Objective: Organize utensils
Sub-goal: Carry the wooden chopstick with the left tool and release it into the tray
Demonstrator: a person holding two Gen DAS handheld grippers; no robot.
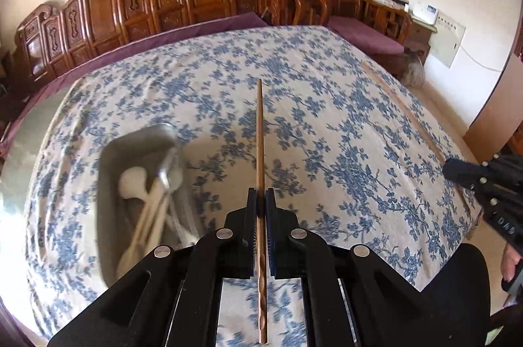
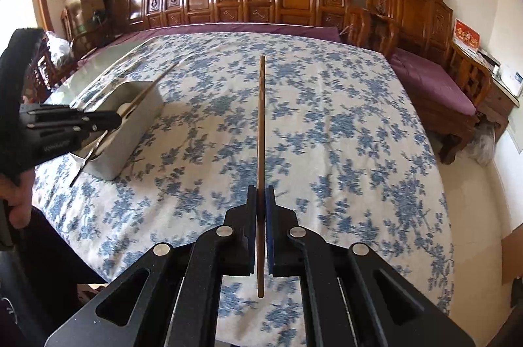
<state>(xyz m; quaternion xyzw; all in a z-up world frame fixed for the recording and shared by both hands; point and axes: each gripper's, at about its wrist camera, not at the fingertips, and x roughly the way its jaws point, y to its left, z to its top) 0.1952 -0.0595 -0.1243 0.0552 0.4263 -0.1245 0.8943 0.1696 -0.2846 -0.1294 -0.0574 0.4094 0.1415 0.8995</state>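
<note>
Left claw (image 1: 261, 199): pinching one wooden chopstick (image 1: 260, 134). Right claw (image 2: 260, 196): pinching second chopstick (image 2: 261, 118). Steel tray (image 1: 108, 157), counter (image 1: 327, 118). Risk: thin sticks pivoting, missing tray.

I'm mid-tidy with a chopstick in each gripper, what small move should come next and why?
Probably carry the left gripper over the metal tray and lower its chopstick in: it is nearest, and the tray already holds a white spoon and other utensils.
</note>
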